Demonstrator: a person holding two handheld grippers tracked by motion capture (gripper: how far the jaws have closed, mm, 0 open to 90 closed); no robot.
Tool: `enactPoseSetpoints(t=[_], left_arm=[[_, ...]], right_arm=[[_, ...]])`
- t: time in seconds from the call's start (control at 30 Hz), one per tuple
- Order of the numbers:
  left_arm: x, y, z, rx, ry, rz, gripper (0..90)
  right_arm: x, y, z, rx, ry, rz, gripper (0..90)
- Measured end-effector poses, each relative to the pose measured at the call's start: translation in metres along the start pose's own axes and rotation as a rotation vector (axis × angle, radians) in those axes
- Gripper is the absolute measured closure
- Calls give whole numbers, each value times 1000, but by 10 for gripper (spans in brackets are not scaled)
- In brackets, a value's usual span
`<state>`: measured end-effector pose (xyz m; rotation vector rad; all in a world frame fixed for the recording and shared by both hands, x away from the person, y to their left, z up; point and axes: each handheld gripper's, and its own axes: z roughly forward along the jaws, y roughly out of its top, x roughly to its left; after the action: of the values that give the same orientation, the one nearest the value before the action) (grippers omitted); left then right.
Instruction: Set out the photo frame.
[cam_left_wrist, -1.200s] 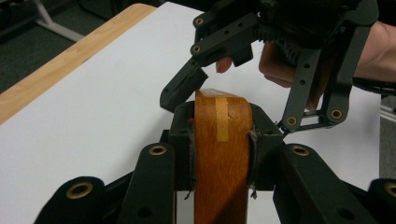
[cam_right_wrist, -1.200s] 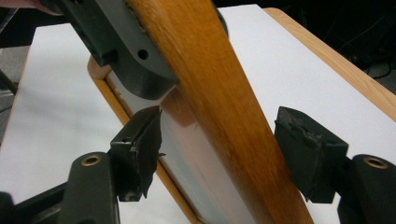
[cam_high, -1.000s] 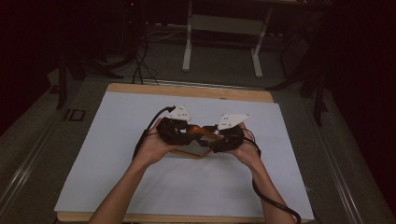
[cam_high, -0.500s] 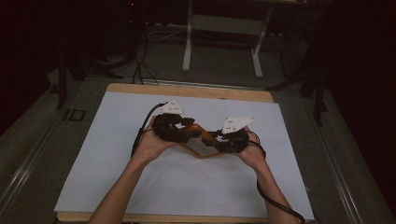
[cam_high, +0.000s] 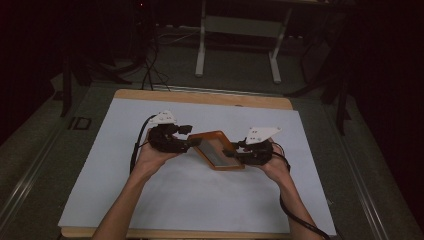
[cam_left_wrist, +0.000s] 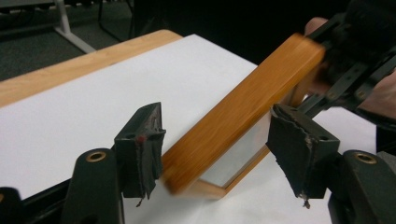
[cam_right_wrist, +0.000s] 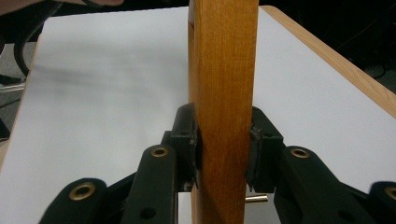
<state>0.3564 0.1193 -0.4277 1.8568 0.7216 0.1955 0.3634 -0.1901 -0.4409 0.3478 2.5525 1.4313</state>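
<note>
Wooden picture frame hangs above the white mat. Right gripper clamps its right edge. Left gripper stands spread around its left end.

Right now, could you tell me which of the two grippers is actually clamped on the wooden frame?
The right gripper: it pinches the wooden frame from both sides, while the left gripper stands open around the frame's other end.

Black tongs, brass-coloured rivets

left claw: jaws apart | wooden frame: tilted between them, touching left jaw | white mat beneath
</note>
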Motion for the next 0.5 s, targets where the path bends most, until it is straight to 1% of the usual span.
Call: enactPoseSetpoints(t=[0.07,0.17,0.27,0.33,0.43,0.5], left_arm=[[3,-4,2,-8,-10,-4,342],[5,-9,6,-6,-14,-2,342],[7,-14,13,23,0,-1,341],[8,-18,19,31,-7,-6,342],[7,-24,30,58,-15,-10,351],[5,-26,37,72,-23,-2,378]], right_arm=[[0,-2,-1,-1,-1,3,687],[-1,-4,-3,0,-1,5,687],[-1,-5,-5,2,-3,4,687],[-1,-6,-6,4,-5,9,687],[-1,-8,-8,4,-12,16,687],[-2,-10,-9,1,-16,19,687]])
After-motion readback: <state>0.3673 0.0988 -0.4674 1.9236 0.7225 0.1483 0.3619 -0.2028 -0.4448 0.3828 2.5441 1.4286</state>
